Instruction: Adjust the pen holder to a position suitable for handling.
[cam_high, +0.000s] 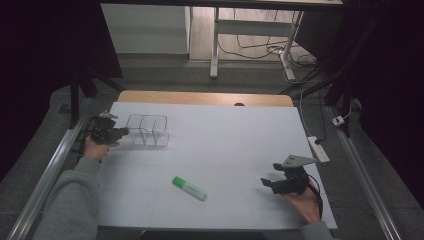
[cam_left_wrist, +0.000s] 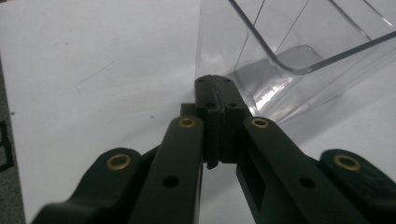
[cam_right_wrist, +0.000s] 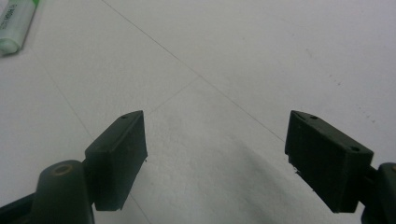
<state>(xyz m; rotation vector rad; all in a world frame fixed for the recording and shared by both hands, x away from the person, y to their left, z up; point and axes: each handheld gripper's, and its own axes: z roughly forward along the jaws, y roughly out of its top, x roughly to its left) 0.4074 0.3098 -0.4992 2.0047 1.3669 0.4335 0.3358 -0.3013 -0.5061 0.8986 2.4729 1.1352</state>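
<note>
A clear plastic container (cam_high: 147, 129) with two compartments stands empty at the back left of the white table (cam_high: 225, 135). My left gripper (cam_high: 123, 132) is shut, with its tips at the container's left wall. In the left gripper view the closed jaws (cam_left_wrist: 215, 84) sit low against a corner of the container (cam_left_wrist: 299, 51), with nothing seen between them. A green highlighter (cam_high: 189, 188) lies flat near the front middle. My right gripper (cam_high: 269, 182) stands open at the front right, empty, well to the right of the highlighter (cam_right_wrist: 16, 23). Bare table shows between its jaws (cam_right_wrist: 215, 154).
A white power strip (cam_high: 318, 149) lies just off the table's right edge. Metal rails (cam_high: 47, 175) run along both sides. A wooden strip (cam_high: 205, 97) borders the far edge, with desk legs and cables on the floor beyond.
</note>
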